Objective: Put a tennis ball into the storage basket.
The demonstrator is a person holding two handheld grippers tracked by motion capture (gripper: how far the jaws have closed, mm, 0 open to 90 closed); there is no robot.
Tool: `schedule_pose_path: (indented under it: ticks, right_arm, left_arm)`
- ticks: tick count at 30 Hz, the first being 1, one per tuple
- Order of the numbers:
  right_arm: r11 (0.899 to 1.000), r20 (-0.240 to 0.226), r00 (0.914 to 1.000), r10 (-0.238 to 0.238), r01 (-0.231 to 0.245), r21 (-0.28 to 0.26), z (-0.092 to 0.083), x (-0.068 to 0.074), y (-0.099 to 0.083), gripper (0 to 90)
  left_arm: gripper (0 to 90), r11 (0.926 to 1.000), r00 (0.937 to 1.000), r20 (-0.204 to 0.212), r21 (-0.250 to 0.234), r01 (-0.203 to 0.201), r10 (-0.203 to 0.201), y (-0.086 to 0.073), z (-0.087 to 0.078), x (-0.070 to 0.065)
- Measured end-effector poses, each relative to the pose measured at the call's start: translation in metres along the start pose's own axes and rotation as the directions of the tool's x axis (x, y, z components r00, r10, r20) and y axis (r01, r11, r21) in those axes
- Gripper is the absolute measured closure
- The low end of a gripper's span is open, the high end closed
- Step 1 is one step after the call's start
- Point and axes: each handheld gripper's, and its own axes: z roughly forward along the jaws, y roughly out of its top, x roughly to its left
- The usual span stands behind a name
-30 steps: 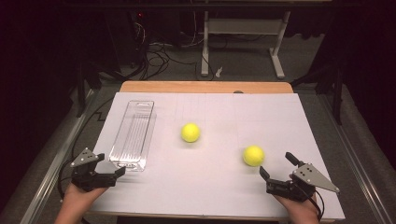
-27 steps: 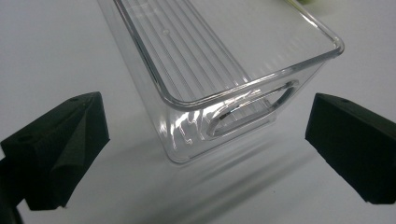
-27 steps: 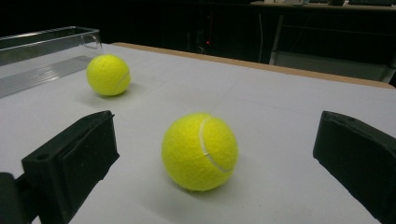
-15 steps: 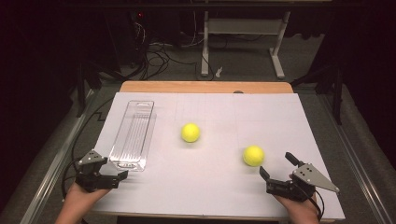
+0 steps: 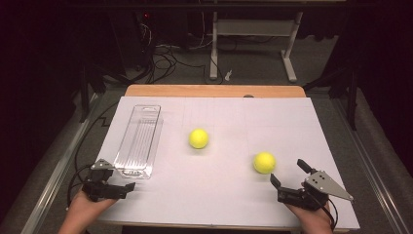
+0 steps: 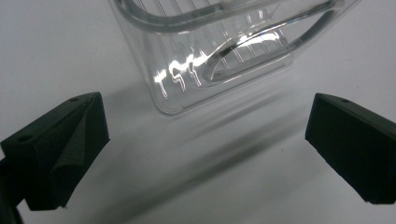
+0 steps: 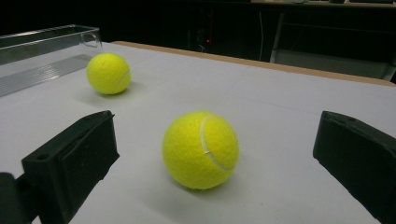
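Tennis ball (image 5: 264, 163) nearest the right claw (image 5: 289, 174) is seen lying on the white bench (image 5: 292, 126), just ahead of that claw and slightly toward the middle of the bench; in the right gripper view the ball (image 7: 201, 149) is framed between the two black jaws, which are spread wide and clamped on nothing. A short, straight advance is judged to be all that is called for, since the ball is round and no long axis has to be matched. A second tennis ball (image 5: 198, 138) is found farther off, near the centre of the bench and well apart from the first, closer to the clear plastic tray (image 5: 139, 141). The tray is laid with its long axis running away from the person, and its near short end is met just ahead of the left claw (image 5: 117, 179), whose jaws are likewise held apart, with the tray's corner (image 6: 187, 93) seen between them but not touched. Nothing is placed between the right claw and its ball, so the path is judged free.
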Motion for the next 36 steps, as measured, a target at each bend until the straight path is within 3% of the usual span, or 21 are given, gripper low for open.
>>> schedule_pose_path:
  ticks: [5,9,16,21,26,29,33,36]
  right_arm:
    - [1.000,0.003,0.9996,0.027,-0.027,-0.008,-0.002,0.000,0.000,0.3]
    - [0.999,0.003,0.9994,0.034,-0.034,-0.005,-0.001,-0.003,-0.001,0.3]
    - [0.999,0.002,0.9995,0.031,-0.031,-0.007,0.000,-0.003,-0.001,0.3]
    - [1.000,-0.004,0.9996,0.026,-0.026,-0.005,0.000,-0.002,-0.001,0.3]
    - [1.000,-0.006,0.9996,0.027,-0.027,-0.007,0.000,-0.002,-0.001,0.4]
    - [1.000,-0.007,0.9995,0.029,-0.029,-0.007,-0.001,-0.003,-0.001,0.3]
    - [1.000,-0.008,0.9995,0.029,-0.029,-0.007,-0.001,-0.003,0.000,0.4]
    - [1.000,-0.008,0.9996,0.026,-0.026,-0.007,0.000,-0.002,0.000,0.4]
  left_arm:
    - [0.7,0.9959,0.9996,0.007,0.087,0.028,-0.028,0.003,0.005,-0.007]
    - [0.7,0.9940,0.9982,0.023,0.096,0.053,-0.055,0.003,-0.001,-0.006]
    - [0.7,0.9876,0.9976,0.042,0.149,0.048,-0.055,0.006,-0.007,-0.004]
    - [0.8,0.9743,0.9942,0.068,0.215,0.067,-0.083,0.010,-0.006,-0.004]
    - [0.7,0.9569,0.9961,0.074,0.289,0.025,-0.048,0.013,-0.004,-0.009]
    - [0.7,0.9492,0.9941,0.091,0.313,0.026,-0.058,0.014,-0.004,-0.011]
    - [0.6,0.9442,0.9904,0.115,0.327,0.035,-0.076,0.013,-0.004,-0.014]
    - [0.9,0.9433,0.9922,0.112,0.332,0.013,-0.054,0.013,-0.003,-0.023]
